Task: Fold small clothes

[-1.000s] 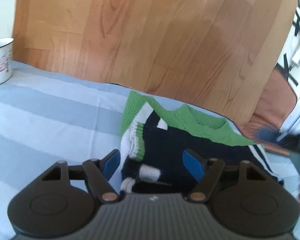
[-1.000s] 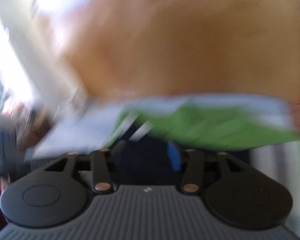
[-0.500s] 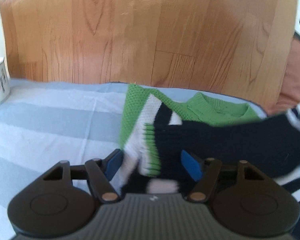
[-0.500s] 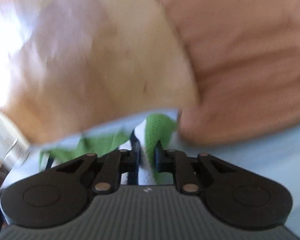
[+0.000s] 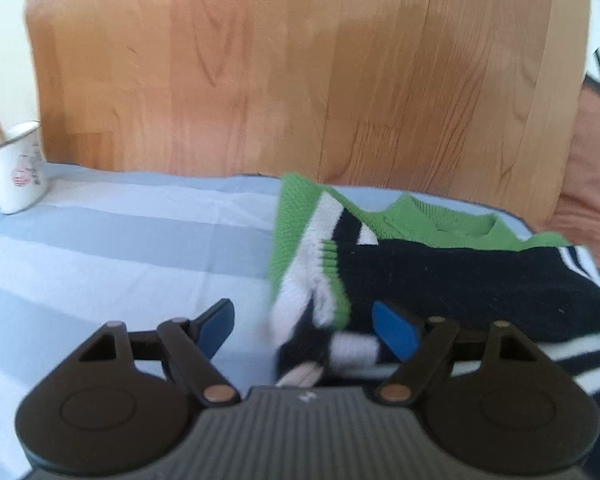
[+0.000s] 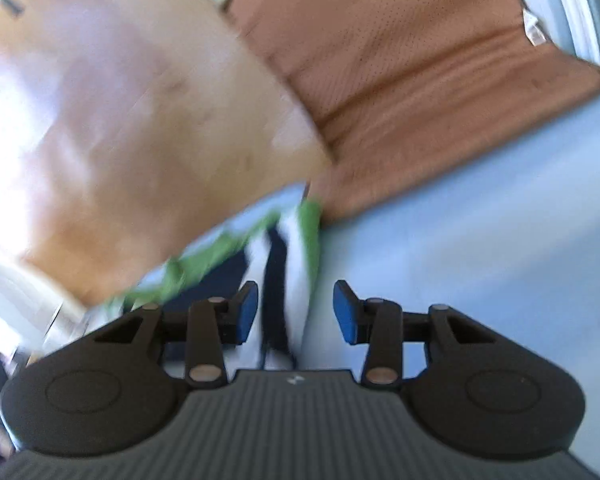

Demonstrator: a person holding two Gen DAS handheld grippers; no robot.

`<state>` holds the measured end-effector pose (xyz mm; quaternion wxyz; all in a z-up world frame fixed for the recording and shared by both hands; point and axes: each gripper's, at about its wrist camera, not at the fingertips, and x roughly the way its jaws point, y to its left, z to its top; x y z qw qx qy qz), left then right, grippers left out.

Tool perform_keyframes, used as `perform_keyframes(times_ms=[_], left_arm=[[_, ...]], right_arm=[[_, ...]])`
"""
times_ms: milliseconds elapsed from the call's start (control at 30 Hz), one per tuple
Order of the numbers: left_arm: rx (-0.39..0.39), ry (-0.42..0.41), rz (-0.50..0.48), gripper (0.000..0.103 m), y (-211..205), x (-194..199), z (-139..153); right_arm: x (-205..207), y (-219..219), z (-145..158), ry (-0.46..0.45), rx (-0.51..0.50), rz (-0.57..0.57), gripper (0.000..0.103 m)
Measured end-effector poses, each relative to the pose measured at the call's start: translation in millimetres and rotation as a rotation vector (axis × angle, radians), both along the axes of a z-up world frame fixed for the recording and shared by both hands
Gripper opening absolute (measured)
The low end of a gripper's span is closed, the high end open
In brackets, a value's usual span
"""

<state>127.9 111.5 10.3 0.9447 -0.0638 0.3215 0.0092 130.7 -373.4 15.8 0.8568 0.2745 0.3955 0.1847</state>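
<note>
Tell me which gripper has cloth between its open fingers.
Both: the left gripper over the sweater's striped cuff; the right gripper, just opened, around its striped sleeve.

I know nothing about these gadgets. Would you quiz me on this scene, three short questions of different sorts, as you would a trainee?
1. True or false: the white enamel mug stands on the green, white and navy knitted sweater.
2. Which covers the surface? A. a light blue striped cloth; B. a red checked blanket; C. bare metal.
3. Fill in: the blue pads of the right gripper stand ____ on either side of the sweater's striped edge, not pressing it.

Key:
1. False; the mug stands apart, at the far left on the cloth.
2. A.
3. Apart; the jaws have just been opening, and the left gripper is open too.
</note>
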Motion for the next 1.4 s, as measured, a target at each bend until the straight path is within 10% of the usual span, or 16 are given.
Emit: perform_keyframes(times_ms=[233,467,733,833,1033,1200,1400], left_arm=[[-0.036,0.015,-0.08,0.079,25.3,-80.3,13.9],[-0.086,0.096,-0.239,0.079,35.4,-179.4,1.3],[-0.204,0.143,-0.271,0.04,38.7,-242.1,-12.4],[-0.143,0.12,-0.209,0.011,33.6,-252.6,-15.7],[-0.101,0.096,-0.145,0.009,35.6,-276.9,-6.3],[-0.049,0.14,-0.154,0.011,34.0,-284.0,-8.5],[-0.117,0.021,-0.094,0.021,58.2,-288.2,12.0]], right_arm=[[-111.8,10.5,-24.3,0.181,0.189,0.211,0.035],[-182.5,-6.9,-20.9,0.173,0.191,0.179,0.037],[-196.1,3.3,-28.1,0.186,0.24,0.177,0.036],[-202.1,4.2,-21.0,0.176,0.168,0.185,0.016],[-213.5,0.1,5.7,0.093,0.113,0.213,0.012],[-203.6,-2.9,-10.2,0.192,0.006,0.196,0.011],[-192.5,-40.3,27.5,0.044,-0.021,0.026,0.041]])
